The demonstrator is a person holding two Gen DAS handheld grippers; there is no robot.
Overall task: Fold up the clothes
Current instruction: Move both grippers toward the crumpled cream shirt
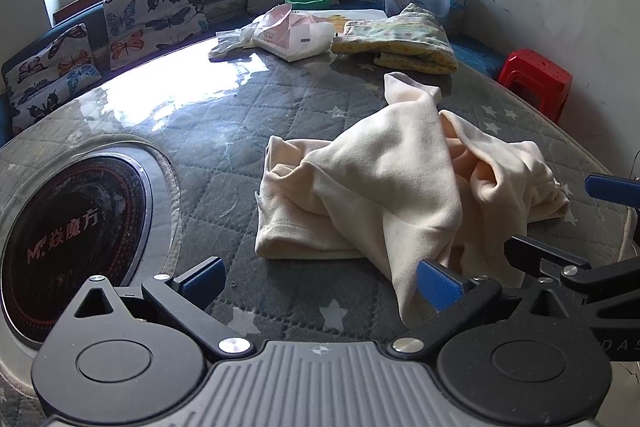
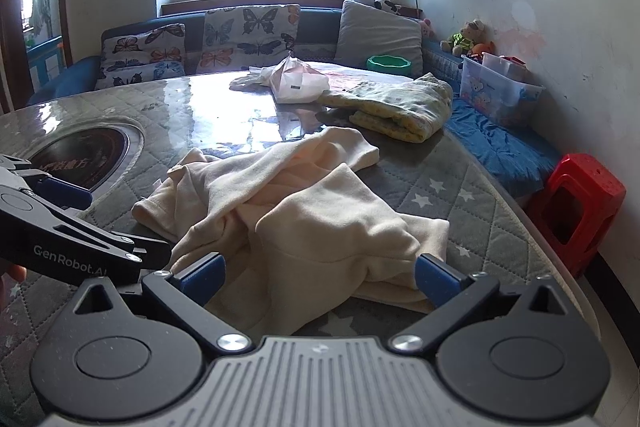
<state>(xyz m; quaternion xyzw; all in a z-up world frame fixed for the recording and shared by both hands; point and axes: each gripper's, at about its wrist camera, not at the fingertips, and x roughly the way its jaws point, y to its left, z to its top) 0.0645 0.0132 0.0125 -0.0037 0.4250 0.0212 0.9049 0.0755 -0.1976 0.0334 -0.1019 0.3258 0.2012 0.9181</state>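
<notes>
On the quilted star-print desk (image 1: 280, 99), near its front edge, a cream garment (image 1: 384, 187) lies crumpled in a loose heap, layers bunched and twisted, one narrow end sticking up toward the back. No clean fold lines on it, so folding of this piece looks barely begun. Behind it, a yellow-green patterned garment (image 2: 396, 105) sits in a compact folded stack near the far right side, so that one reads as done. A white bag (image 1: 296, 37) and a small pale cloth lie further back, well apart from the heap.

Left gripper (image 1: 320, 283): fingers wide apart, holding nothing; the right finger pad sits just at the near hanging edge of the cream cloth, contact unclear. Right gripper (image 2: 320, 279): fingers also spread wide, empty, straddling the near bulge of the cream garment (image 2: 304, 219) without pinching it. In the right wrist view the left gripper shows at the left edge, just beside the cloth.

Inset round cooktop (image 1: 76, 239) sits left of the garment, clear of it.

Left to do, as judged: spread the cream piece flat, fold it, then stack it.
</notes>
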